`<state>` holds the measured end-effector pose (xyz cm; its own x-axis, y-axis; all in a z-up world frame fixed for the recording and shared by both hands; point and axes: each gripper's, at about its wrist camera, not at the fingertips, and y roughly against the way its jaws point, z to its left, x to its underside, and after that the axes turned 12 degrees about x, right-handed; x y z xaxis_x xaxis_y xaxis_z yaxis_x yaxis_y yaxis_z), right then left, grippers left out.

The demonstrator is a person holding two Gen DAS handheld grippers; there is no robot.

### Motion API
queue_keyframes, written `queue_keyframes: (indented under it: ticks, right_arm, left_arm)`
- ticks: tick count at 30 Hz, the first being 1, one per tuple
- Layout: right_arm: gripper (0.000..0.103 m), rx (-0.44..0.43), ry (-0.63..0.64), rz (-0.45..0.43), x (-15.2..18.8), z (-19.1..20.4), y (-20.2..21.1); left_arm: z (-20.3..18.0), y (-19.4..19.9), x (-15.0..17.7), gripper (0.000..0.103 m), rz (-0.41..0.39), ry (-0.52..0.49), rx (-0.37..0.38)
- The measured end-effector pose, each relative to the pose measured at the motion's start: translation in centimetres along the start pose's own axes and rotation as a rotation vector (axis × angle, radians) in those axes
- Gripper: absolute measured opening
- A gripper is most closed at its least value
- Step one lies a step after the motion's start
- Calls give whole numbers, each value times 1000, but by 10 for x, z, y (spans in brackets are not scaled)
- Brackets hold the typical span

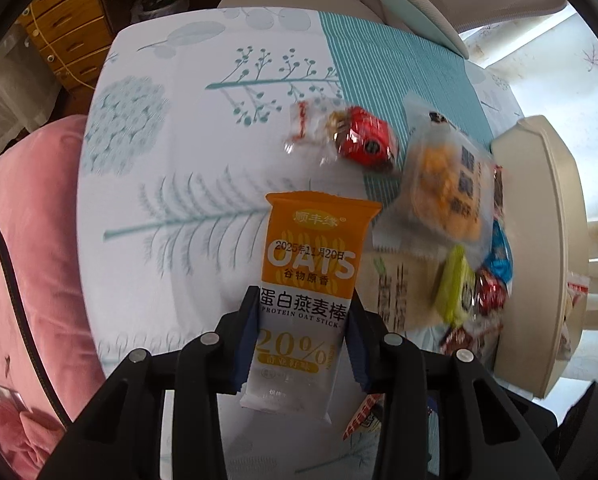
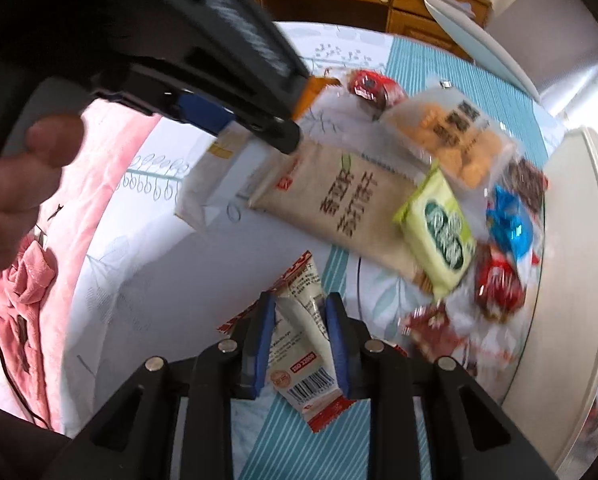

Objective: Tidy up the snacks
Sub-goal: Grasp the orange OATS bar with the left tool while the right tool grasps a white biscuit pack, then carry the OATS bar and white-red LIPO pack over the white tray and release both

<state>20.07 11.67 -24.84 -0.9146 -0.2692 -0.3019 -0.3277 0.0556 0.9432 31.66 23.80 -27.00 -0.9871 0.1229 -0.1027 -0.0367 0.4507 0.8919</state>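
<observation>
Your bed [image 1: 147,184] carried a white-and-teal leaf-print sheet [image 1: 203,80], a red candy [image 1: 365,140], an orange cracker pack [image 1: 447,184], a beige packet [image 2: 339,204], a green pack [image 2: 439,224], a blue candy [image 2: 511,224], a pink blanket [image 1: 23,248] beside you.

- The left wrist view is taken from just behind the left hand-held gripper [image 1: 303,320], whose fingers fill the lower middle of the frame, and is aimed steeply down at a printed bedsheet [image 1: 187,152] from close range.
- The right wrist view is taken likewise from behind the right hand-held gripper [image 2: 299,336], also pointed steeply down and near the sheet.
- Both views share the snack pile [image 1: 451,208], seen at the right of each frame, and the cream tray [image 1: 539,216] along the right edge.
- The left hand-held gripper is seen from the side in the upper left of the right wrist view.
</observation>
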Motion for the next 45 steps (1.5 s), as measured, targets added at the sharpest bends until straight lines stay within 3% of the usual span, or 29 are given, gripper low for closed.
queue_keyframes:
  ticks: [6, 17, 32, 45]
  right_arm:
    - [26, -20, -81, 90, 17, 1, 9]
    - [25, -59, -194, 172, 54, 6, 45]
    - [25, -82, -235, 174, 83, -11, 94]
    - [25, -169, -157, 128, 99, -61, 126]
  left_arm:
    - [6, 25, 32, 38, 1, 15, -10]
    - [-7, 65, 83, 38, 4, 13, -19]
    - [-44, 99, 133, 38, -14, 30, 19]
    - [-100, 109, 157, 38, -85, 161, -26]
